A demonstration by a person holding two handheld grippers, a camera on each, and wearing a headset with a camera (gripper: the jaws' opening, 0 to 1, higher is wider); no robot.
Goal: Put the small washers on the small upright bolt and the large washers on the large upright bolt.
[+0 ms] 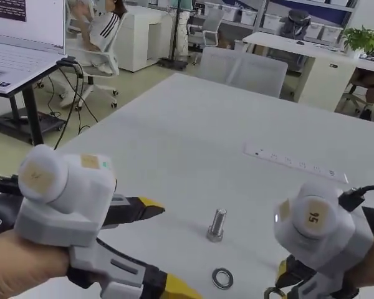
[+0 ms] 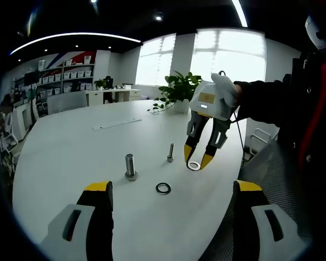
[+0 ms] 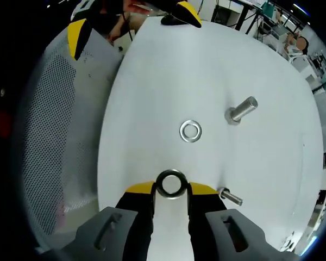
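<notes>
The large bolt [image 1: 216, 225] stands upright on the white table [image 1: 174, 137], with a loose washer [image 1: 215, 278] lying flat just in front of it. My right gripper [image 1: 275, 291] is low at the right, shut on a second washer [image 3: 170, 173] held edge-up between its tips. That right gripper [image 2: 198, 162] hovers just right of the small upright bolt [image 2: 170, 153]. The small bolt [image 3: 229, 197] stands beside its right jaw, the large bolt [image 3: 242, 110] farther off. My left gripper [image 1: 163, 246] is open at the lower left, holding nothing.
A white power strip [image 1: 296, 163] lies on the table beyond the bolts. Grey chairs [image 1: 243, 70] stand at the far edge. A laptop on a stand [image 1: 19, 50] is at the left. A mesh chair [image 3: 60, 136] sits beside the near table edge.
</notes>
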